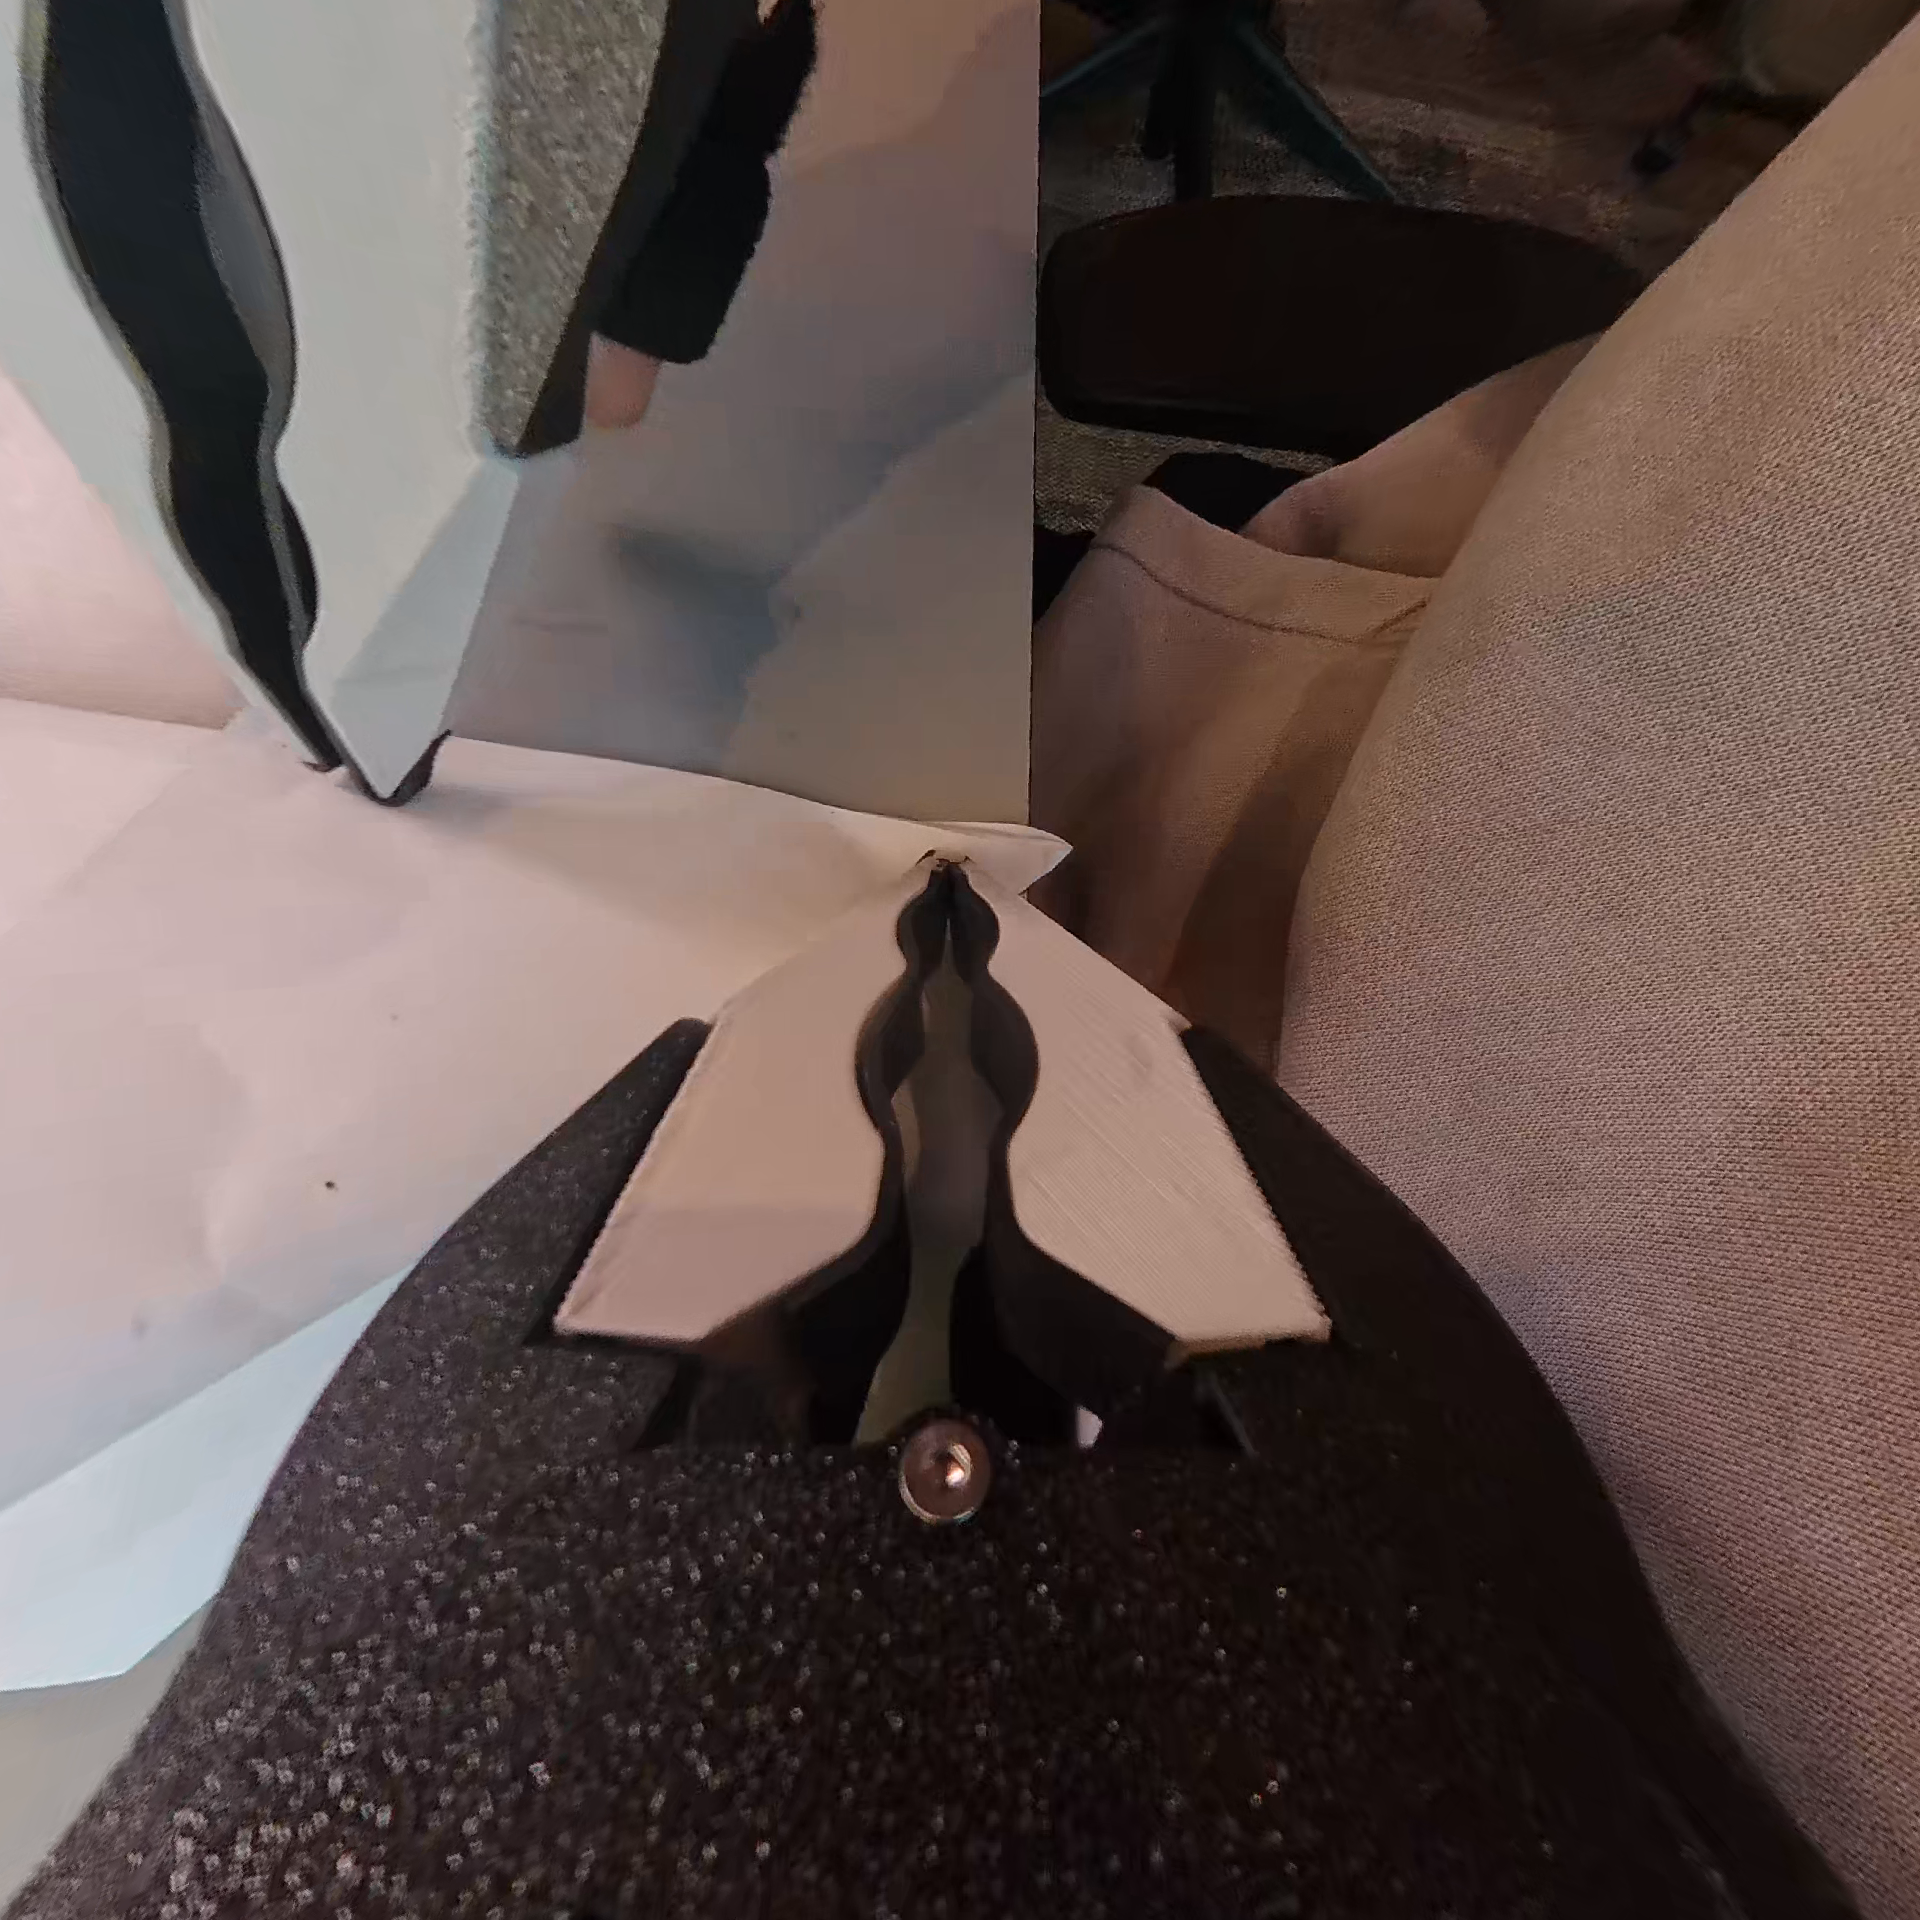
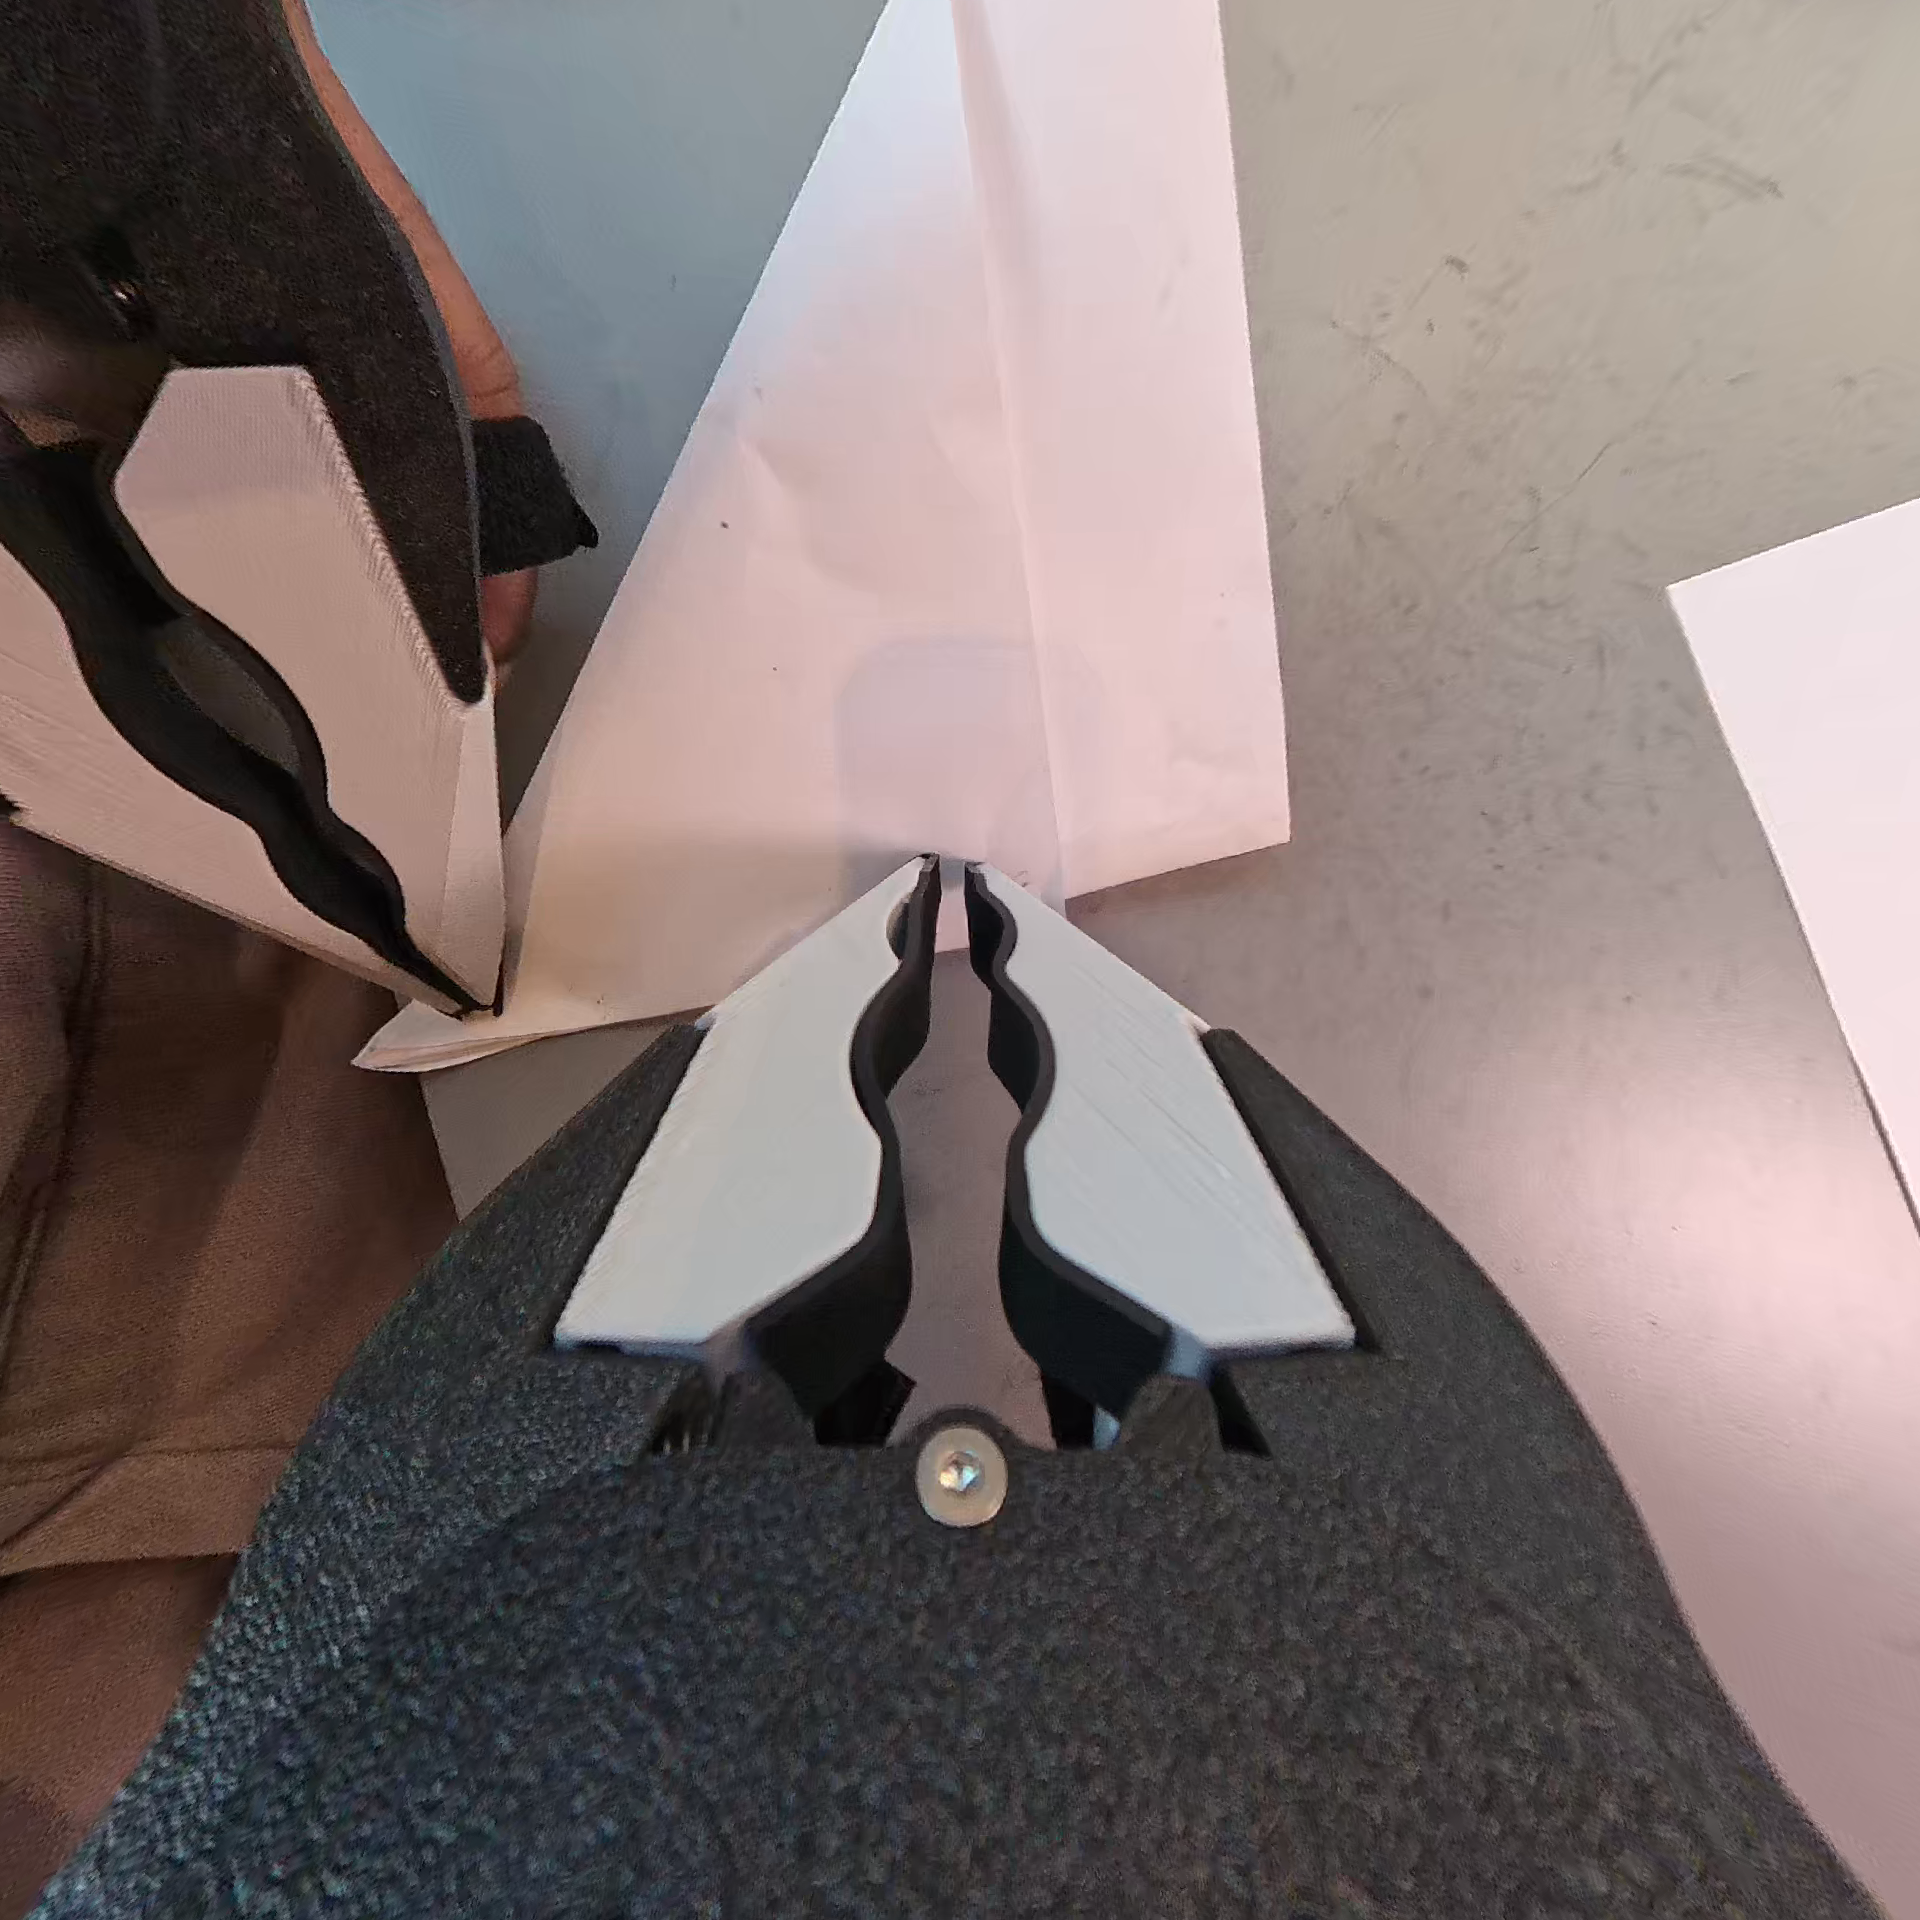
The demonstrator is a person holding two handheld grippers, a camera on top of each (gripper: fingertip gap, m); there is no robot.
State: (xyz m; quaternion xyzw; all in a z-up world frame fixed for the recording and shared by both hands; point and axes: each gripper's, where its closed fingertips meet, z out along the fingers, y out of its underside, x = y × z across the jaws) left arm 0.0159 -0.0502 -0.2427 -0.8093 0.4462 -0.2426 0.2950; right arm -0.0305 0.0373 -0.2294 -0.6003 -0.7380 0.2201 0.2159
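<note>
Left claw [image 1: 948,883] clamped on creased white paper [image 1: 416,987] corner; right claw [image 2: 951,868] slightly apart, tips at paper edge, grey scuffed tabletop [image 2: 1507,416].

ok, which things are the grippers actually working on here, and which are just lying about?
In hand: folded white paper; left gripper, shut on its corner; right gripper, tips at its edge, grip unclear.
Lying about: second white sheet on the grey table; dark round seat; person's beige clothing.
</note>
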